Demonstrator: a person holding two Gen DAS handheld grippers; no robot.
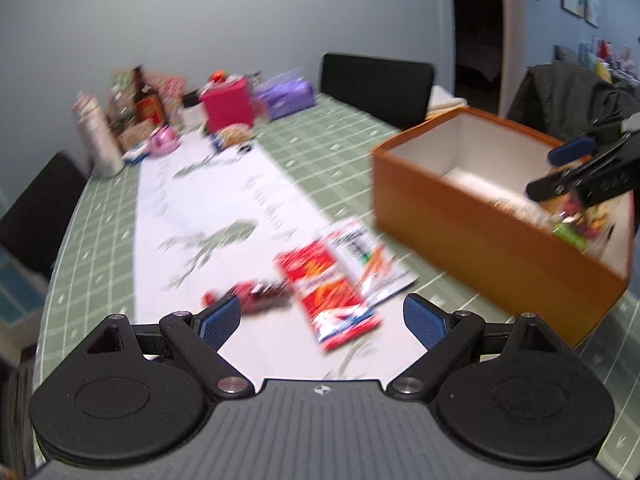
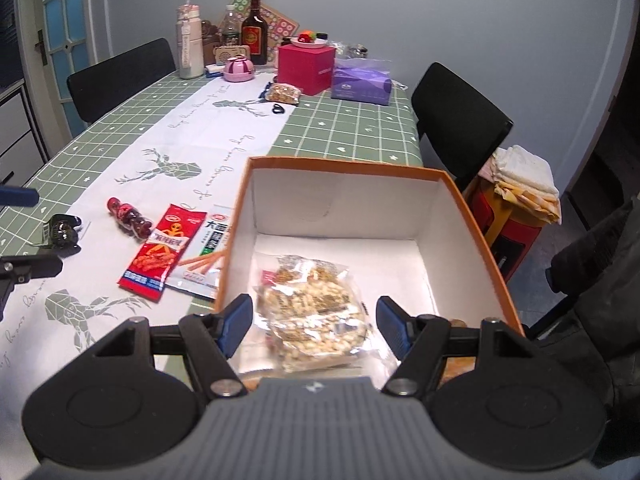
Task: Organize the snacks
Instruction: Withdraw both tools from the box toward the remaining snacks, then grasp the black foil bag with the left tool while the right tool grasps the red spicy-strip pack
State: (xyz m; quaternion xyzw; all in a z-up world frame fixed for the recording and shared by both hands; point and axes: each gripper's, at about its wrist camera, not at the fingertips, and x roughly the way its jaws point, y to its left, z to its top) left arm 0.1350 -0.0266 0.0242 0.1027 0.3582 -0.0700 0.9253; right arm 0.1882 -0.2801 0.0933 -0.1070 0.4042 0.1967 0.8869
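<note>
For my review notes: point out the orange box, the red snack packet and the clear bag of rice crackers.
orange box (image 2: 472,216), right wrist view, right inner wall.
red snack packet (image 2: 158,254), right wrist view, packet's middle.
clear bag of rice crackers (image 2: 316,308), right wrist view, bag's middle.

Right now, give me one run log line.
left gripper: open, over red packet | right gripper: open, over rice cracker bag | orange box
</note>
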